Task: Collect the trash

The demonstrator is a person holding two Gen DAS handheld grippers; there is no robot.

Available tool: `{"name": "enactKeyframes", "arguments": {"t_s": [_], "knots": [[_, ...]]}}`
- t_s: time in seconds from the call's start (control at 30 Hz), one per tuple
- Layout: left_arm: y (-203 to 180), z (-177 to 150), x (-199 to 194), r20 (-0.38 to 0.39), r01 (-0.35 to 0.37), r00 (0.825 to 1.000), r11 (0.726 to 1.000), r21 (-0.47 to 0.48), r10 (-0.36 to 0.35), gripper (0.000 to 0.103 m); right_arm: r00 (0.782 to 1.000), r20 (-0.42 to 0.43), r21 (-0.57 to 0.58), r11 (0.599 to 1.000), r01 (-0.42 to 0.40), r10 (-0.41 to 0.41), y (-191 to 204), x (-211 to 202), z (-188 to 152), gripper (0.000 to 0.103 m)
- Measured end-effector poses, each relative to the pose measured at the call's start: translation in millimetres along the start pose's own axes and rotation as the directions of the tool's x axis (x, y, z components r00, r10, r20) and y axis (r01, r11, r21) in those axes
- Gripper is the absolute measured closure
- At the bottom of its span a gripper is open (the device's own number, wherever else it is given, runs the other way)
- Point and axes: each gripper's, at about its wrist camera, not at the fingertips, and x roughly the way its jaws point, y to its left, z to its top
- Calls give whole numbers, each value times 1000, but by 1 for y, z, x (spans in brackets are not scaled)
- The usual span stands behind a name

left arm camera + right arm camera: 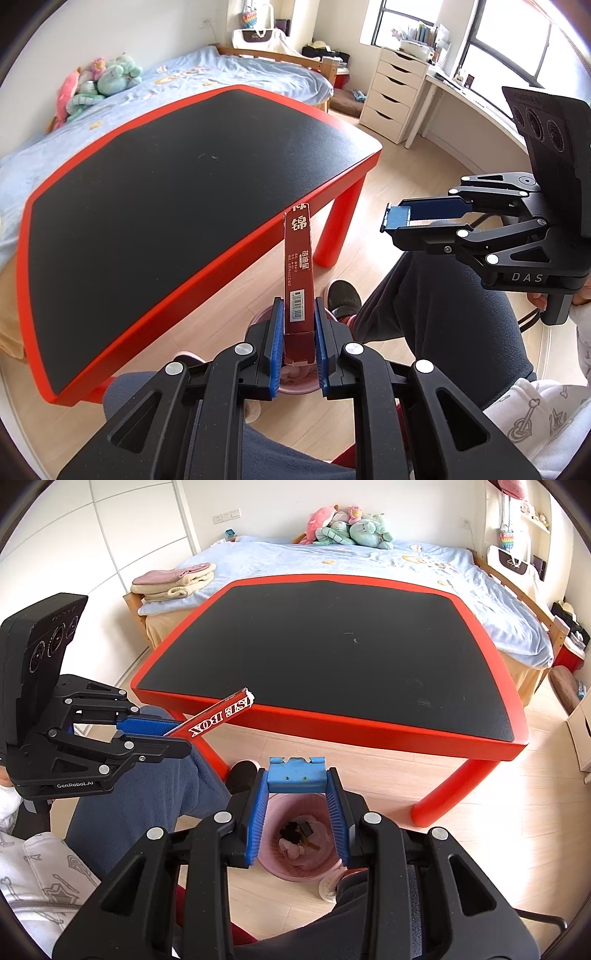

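My left gripper (298, 325) is shut on a long dark red box (300, 273) with white lettering, held above a pink trash bin (299, 387) on the floor. In the right wrist view the same box (218, 714) sticks out of the left gripper (177, 734). My right gripper (297, 794) is shut on a small blue block (296, 773) held between its fingertips above the pink bin (299, 843), which holds dark bits of trash. The right gripper (391, 221) with the blue block (399, 216) also shows in the left wrist view.
A red table with a black top (332, 657) stands in front, its leg (450, 790) right of the bin. Behind it is a bed (332, 561) with plush toys (347, 526). My legs (443, 317) flank the bin. A white drawer unit (391, 96) stands by the window.
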Motion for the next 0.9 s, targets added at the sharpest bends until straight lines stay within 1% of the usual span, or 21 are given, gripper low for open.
{"name": "enactKeyframes", "arguments": {"t_s": [0.17, 0.2, 0.23, 0.27, 0.3, 0.33, 0.37, 0.4, 0.43, 0.63, 0.9], "knots": [[1, 4, 1, 1, 17, 1000, 1000, 5, -17, 87, 1000, 1, -1, 1000, -14, 14, -2, 0, 0, 71], [1, 4, 1, 1, 20, 1000, 1000, 5, -20, 85, 1000, 1, 0, 1000, -20, 20, -2, 1, 0, 71], [1, 4, 1, 0, 24, 1000, 1000, 7, -24, 84, 1000, -2, 0, 1000, -22, 22, -2, 2, 0, 67], [2, 4, 1, -1, 18, 1000, 1000, 8, -18, 76, 1000, -3, 0, 1000, -17, 17, -3, 2, -1, 60], [3, 4, 1, 3, 10, 1000, 1000, 5, -10, 58, 1000, -1, 3, 1000, -16, 16, -3, 2, -1, 43], [6, 4, 1, 11, 4, 1000, 1000, -6, -4, 47, 1000, 3, 8, 1000, -17, 17, -4, 2, -1, 30], [9, 4, -1, 23, 5, 1000, 1000, -20, -4, 32, 1000, 4, 10, 1000, -13, 13, -4, 2, -1, 26], [11, 4, -2, 34, 4, 999, 1000, -31, -3, 19, 1000, 3, 11, 1000, -3, 3, -5, 3, -1, 17], [12, 4, -3, 45, -1, 999, 999, -38, 3, 15, 1000, 3, 14, 1000, 0, 0, -6, 3, -2, 14], [17, 2, -4, 50, -22, 998, 998, -65, 25, 9, 1000, -12, 30, 1000, 6, -5, -6, 8, -3, 9], [21, 0, -9, 75, -30, 996, 993, -113, 39, 8, 1000, -20, 54, 998, 14, -13, -6, 12, -3, 6]]}}
